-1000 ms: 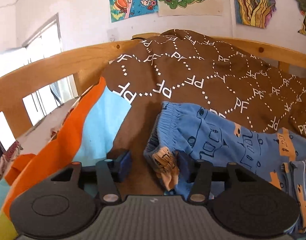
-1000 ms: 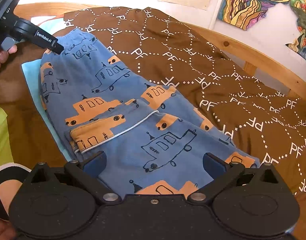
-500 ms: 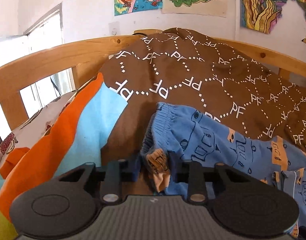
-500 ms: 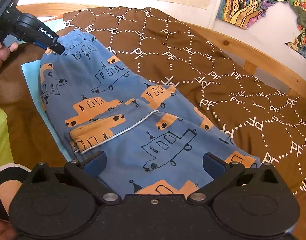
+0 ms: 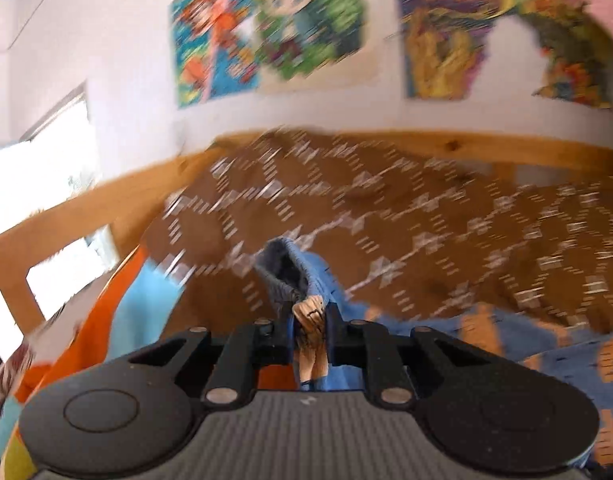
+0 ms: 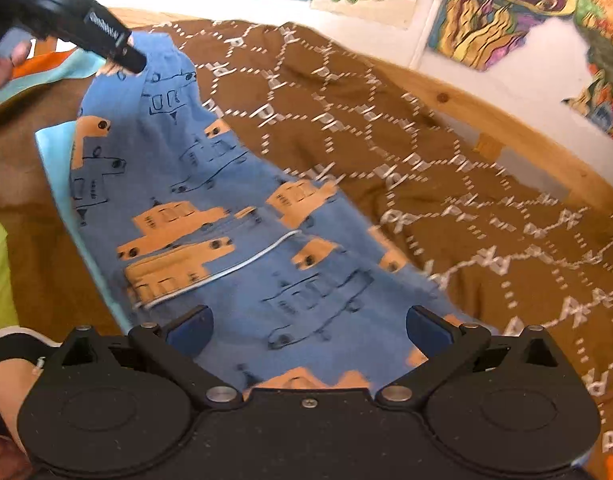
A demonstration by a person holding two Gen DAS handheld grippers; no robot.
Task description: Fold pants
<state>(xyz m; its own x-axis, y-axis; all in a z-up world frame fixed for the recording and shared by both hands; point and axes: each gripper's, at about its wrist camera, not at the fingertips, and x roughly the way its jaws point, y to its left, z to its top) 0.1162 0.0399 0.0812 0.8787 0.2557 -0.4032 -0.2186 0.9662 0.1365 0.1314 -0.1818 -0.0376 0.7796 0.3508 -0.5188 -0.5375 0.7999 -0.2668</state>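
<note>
My left tongs (image 5: pixel 309 334), wide open a second ago, are closing on the waistband corner of the blue pants (image 6: pixel 242 216), cloth pinched between the pads and lifted off the brown bedspread (image 6: pixel 446 184). The fold can begin. My right tongs (image 6: pixel 308 328) hang open over the leg end, gripping nothing. The wooden bed rail (image 6: pixel 518 128) bounds the far side; bare bedspread lies between.

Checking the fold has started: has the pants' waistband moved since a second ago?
Yes. The waistband, pinched in the closing left gripper, has lifted toward the wooden bed rail.
</note>
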